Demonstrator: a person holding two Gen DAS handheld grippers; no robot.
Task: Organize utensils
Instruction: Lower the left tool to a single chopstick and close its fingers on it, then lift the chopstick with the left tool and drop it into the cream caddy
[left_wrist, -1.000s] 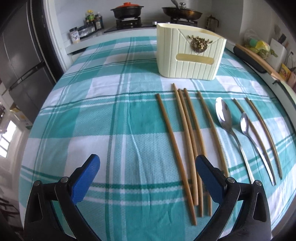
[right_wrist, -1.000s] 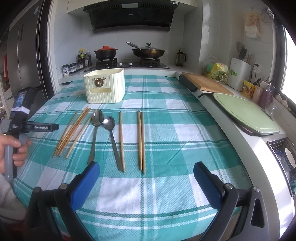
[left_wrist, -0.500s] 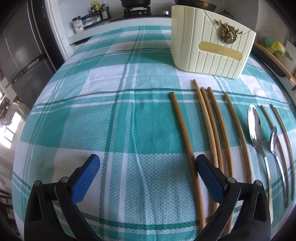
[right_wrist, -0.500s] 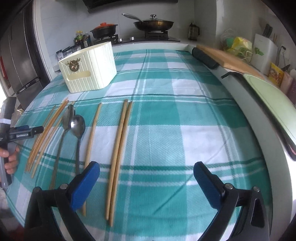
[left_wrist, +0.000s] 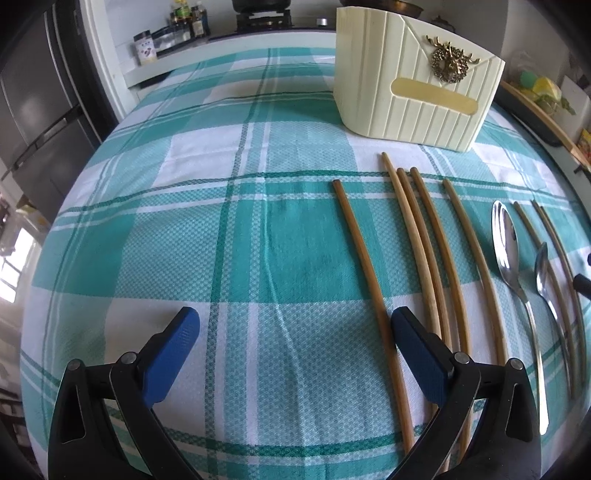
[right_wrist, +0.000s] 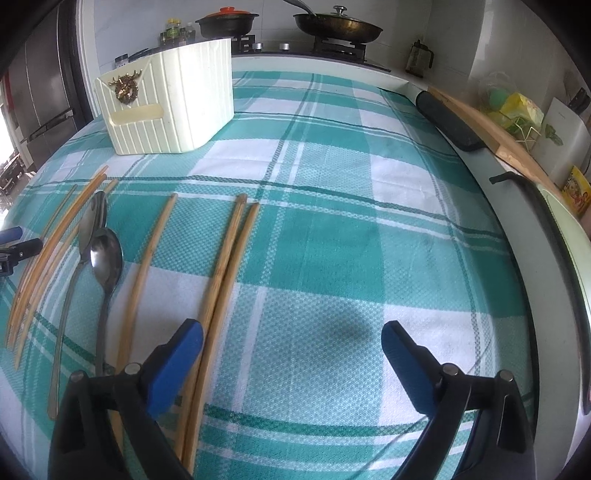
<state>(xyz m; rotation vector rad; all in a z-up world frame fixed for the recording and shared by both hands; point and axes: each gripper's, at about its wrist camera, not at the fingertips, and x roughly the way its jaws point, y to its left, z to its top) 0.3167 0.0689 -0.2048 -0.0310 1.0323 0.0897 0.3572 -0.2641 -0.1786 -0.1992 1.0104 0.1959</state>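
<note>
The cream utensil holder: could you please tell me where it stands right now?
In the left wrist view the cream utensil holder stands upright on the plaid tablecloth at the far end, just beyond the chopsticks' tips.

We count eight chopsticks: five (left_wrist: 421, 254) ahead and right of our left jaws, a pair (right_wrist: 221, 280) by the left finger of our right jaws, and a single (right_wrist: 147, 266) left of that. Two spoons (right_wrist: 105, 258), one holder (right_wrist: 166, 107).
</note>
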